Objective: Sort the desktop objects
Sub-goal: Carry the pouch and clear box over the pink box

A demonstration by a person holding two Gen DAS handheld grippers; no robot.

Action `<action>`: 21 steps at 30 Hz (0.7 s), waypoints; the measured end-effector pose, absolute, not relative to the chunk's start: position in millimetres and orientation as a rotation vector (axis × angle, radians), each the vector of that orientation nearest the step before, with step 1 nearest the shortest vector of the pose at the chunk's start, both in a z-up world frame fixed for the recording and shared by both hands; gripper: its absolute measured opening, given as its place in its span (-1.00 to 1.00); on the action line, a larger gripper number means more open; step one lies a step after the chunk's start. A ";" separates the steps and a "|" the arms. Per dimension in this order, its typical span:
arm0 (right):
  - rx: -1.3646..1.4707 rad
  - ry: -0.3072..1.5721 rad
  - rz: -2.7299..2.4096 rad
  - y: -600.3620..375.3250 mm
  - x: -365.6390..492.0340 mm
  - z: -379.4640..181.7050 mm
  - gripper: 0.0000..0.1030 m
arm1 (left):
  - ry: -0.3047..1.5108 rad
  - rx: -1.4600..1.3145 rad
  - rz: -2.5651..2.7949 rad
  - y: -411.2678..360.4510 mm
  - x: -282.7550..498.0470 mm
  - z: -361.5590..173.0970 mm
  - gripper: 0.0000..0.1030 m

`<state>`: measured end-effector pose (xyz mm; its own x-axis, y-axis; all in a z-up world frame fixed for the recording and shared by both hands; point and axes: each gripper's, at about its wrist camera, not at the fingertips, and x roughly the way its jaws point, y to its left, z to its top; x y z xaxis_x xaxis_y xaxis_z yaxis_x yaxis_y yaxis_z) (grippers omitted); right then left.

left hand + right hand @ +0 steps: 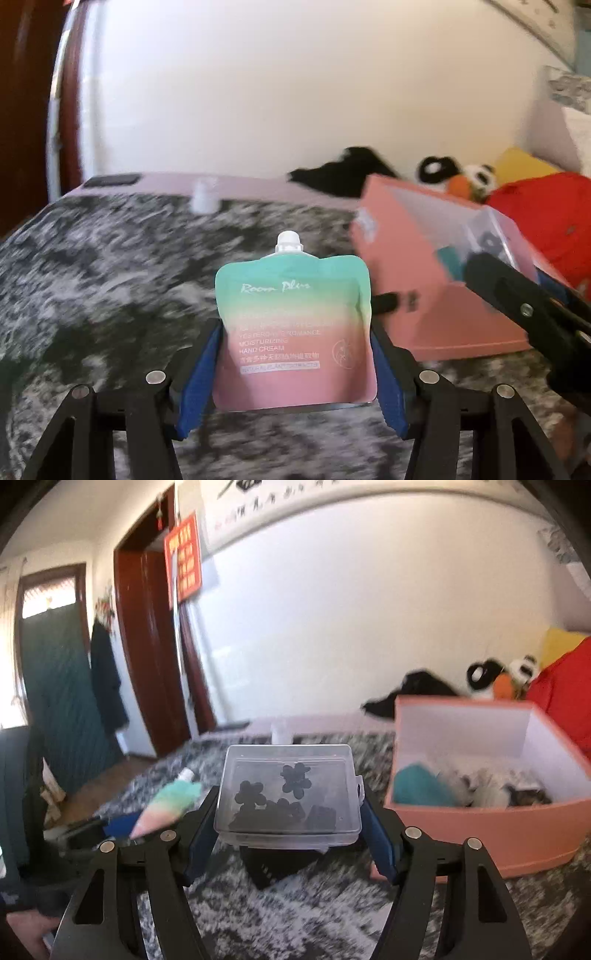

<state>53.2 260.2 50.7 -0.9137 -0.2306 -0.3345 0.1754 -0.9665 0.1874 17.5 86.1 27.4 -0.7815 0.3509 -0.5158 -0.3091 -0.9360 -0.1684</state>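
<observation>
Two things in hand at once, both lifted clear of the grey-and-white mottled cloth [92, 258]. Left gripper [295, 362] clamped on a hand cream pouch [295, 332], blue pads pressing its two side edges, white spout up, pouch upright between the fingers. Right gripper [288, 830] clamped on a clear plastic case [290, 797] with black flower-shaped pieces inside, pads squeezing its short ends, lid closed as far as can be told.

Pink box [480, 834] open on the cloth, just to the right of both loads. Already some things inside: a teal item [417, 786] at the near left corner and a pale jumble beside it, too blurred to name. So judged partly done, with some sorting behind and these two items mid-carry, neither yet over the box.

Left to do, as far as shown: pouch and case into the box, then a small white bottle [205, 197] standing far off near the back edge of the cloth, well apart from everything else. A flat black thing [273, 864] on the cloth under the case perhaps also to go, hard to say what. Black cloth, panda toy and red fabric behind the box seemingly off the cloth and likely not part of the job
</observation>
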 end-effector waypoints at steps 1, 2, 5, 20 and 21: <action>0.503 -0.233 -2.889 266.0 58.0 56.3 0.42 | -0.097 -0.779 2.664 93.9 18.9 31.8 0.24; 0.480 -0.240 -2.905 272.7 62.8 61.5 0.42 | -0.088 -0.763 2.657 101.7 20.1 36.0 0.24; 0.424 -0.260 -2.959 295.5 77.6 75.7 0.42 | -0.009 -0.689 2.656 134.3 21.2 50.3 0.24; 0.453 -0.366 -3.278 480.7 45.9 147.1 0.42 | 0.079 -0.680 2.521 320.5 -62.8 90.0 0.25; 0.487 -0.381 -3.285 493.7 35.0 147.5 0.42 | 0.085 -0.705 2.520 327.9 -71.3 86.0 0.25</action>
